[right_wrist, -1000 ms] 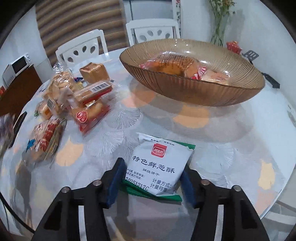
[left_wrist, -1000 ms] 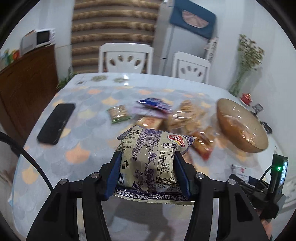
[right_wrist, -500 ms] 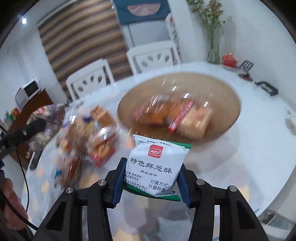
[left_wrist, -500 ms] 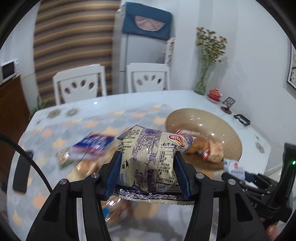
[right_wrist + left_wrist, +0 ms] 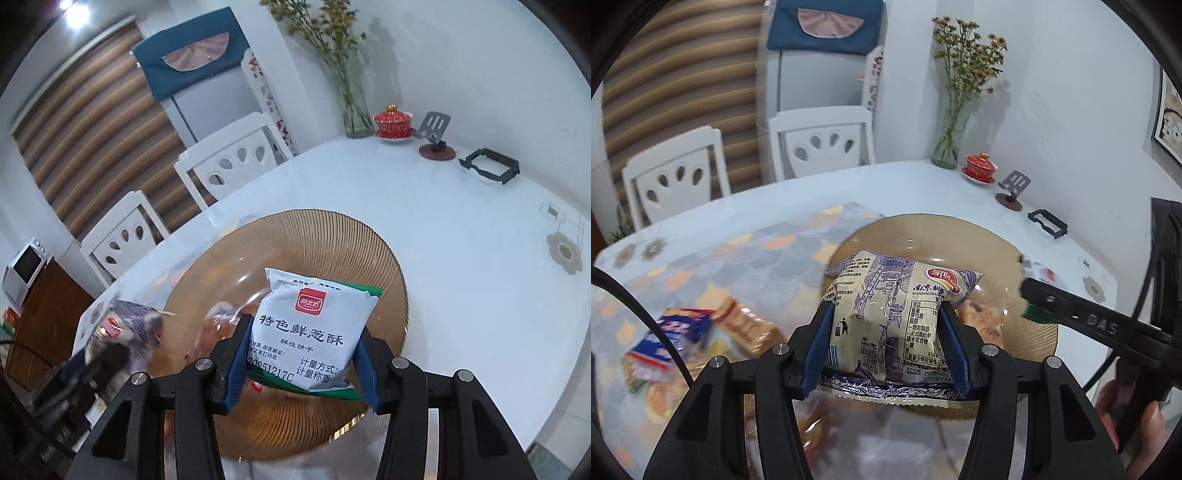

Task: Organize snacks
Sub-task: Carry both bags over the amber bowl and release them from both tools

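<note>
Both grippers are now hanging over the ribbed amber glass bowl (image 5: 369, 251); a second ago they were low over the patterned table, with the bowl off to one side.

Nearest, the left gripper (image 5: 886, 339) is pinching a cream-and-purple printed snack packet (image 5: 897, 310) between its blue pads (image 5: 817, 347), packet upright over the bowl's near half. The right gripper (image 5: 301, 360) is clamping a white-and-green foil biscuit packet (image 5: 314, 332) the same way, above the bowl's centre.

Beneath them, a few wrapped snacks are already lying in the bowl, blurred. Loose packets, among them a blue-and-white wrapped snack (image 5: 672, 328), are waiting on the scale-patterned tablecloth (image 5: 757, 258) to the left.

Farther off, a glass vase of dried flowers (image 5: 951, 140) and a red lidded teacup (image 5: 980, 171) are standing at the table's back edge.

Risk, as judged: the two tools are crowding each other; releasing together could knock one packet onto the rim and off. A high drop could bounce a packet out.
</note>
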